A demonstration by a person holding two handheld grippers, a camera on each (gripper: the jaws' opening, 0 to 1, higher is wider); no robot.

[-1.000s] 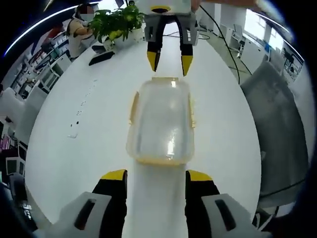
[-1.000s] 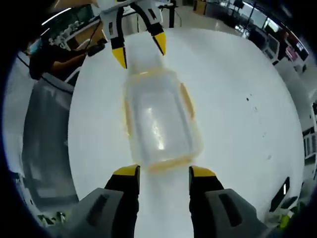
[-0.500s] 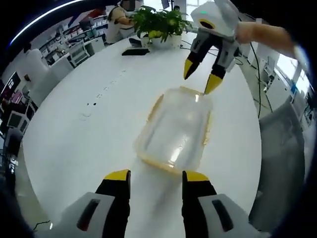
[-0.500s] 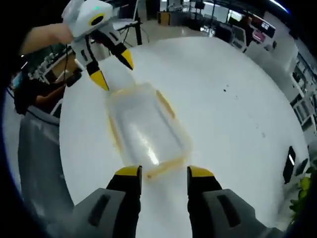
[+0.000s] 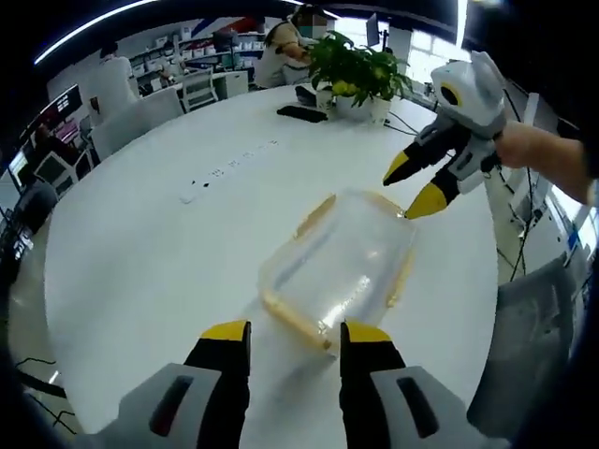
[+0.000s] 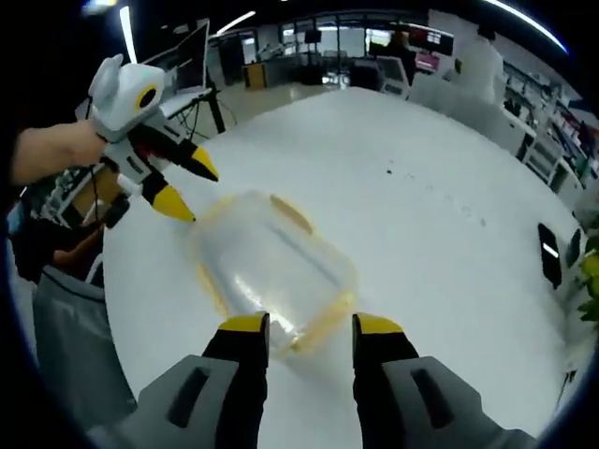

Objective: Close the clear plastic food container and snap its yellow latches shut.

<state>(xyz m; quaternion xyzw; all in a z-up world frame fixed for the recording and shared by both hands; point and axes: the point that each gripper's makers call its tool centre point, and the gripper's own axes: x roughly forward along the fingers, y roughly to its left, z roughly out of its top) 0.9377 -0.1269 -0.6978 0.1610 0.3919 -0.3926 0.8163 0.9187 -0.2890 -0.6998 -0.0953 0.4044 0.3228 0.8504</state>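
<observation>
Container (image 5: 340,269), clear with yellow latches (image 5: 314,215), lies closed on white table (image 5: 150,243).

Clear plastic food container (image 5: 339,267) at frame centre, glossy with bright highlights, edged by matt yellow latches (image 5: 315,214). It rests on a smooth, white, faintly reflective table (image 5: 140,253). Each hand-held gripper (image 5: 292,332) shows yellow-tipped black plastic jaws.

No readable text, label, brand, number or sign appears anywhere; the far screens and shelves are too blurred to make out.
</observation>
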